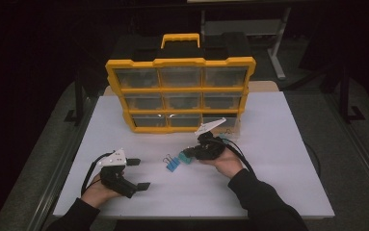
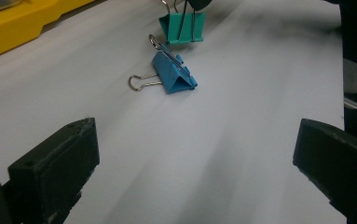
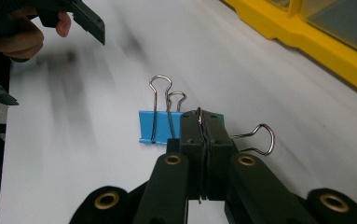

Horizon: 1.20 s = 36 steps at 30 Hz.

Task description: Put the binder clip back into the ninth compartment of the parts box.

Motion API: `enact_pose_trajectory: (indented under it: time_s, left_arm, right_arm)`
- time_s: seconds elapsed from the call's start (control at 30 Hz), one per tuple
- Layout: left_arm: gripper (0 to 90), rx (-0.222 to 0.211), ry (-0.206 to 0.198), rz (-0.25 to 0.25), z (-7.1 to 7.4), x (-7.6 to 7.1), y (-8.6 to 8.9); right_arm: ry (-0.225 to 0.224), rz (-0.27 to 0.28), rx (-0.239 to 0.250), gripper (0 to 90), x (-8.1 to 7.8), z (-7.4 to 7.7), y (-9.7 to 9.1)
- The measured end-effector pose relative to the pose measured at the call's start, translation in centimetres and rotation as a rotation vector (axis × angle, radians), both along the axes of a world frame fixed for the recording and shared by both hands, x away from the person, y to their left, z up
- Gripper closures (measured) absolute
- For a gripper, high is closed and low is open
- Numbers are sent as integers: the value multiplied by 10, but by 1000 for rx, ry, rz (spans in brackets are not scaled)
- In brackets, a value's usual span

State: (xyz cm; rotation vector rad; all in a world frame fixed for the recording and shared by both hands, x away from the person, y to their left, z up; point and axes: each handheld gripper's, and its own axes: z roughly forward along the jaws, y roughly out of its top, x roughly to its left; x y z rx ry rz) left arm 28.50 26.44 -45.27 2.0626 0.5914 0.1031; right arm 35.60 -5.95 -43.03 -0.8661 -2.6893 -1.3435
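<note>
Your right gripper (image 3: 203, 122) pinches the green binder clip (image 2: 182, 28) by its wire handle to lift it clear of the blue binder clip (image 2: 175, 74), while your left gripper (image 1: 141, 173) waits with its jaws spread.

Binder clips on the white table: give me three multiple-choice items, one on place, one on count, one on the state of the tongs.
1. Where does the blue binder clip lie?
A. in a drawer
B. on the white table, beside the teal binder clip
C. on the organizer

2. How many binder clips lie out?
A. two
B. four
C. six

3. How do the right tongs stand?
A. wide open
B. shut on the teal binder clip's wire handle
C. shut on the blue clip

Answers: 1 B, both clips sit side by side; 2 A, one blue and one teal; 3 B, the jaws pinch the wire, while the left tongs stand open.
</note>
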Motion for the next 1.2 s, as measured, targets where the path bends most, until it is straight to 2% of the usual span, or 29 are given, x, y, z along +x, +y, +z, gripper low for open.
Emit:
enact_pose_trajectory:
  time_s: [0.57, 0.73, 0.93, 0.97, 1.2]
  left_arm:
    - [0, -3, 0, -1, 0, 0, -1]
    - [0, -3, -2, -3, 0, 0, -1]
    - [0, -4, -5, -2, 0, 0, -1]
    - [0, -4, -4, -2, 0, 0, -1]
    - [0, -6, -3, 0, 0, 0, -1]
  right_arm:
    - [-66, -2, 41, 872, -5, 29, -9]
    - [-82, 1, 38, 872, -6, 35, -10]
    - [-118, -9, 63, 872, -7, 52, -17]
    - [-131, -19, 71, 872, -7, 59, -21]
    - [-168, -61, 106, 873, -6, 76, -39]
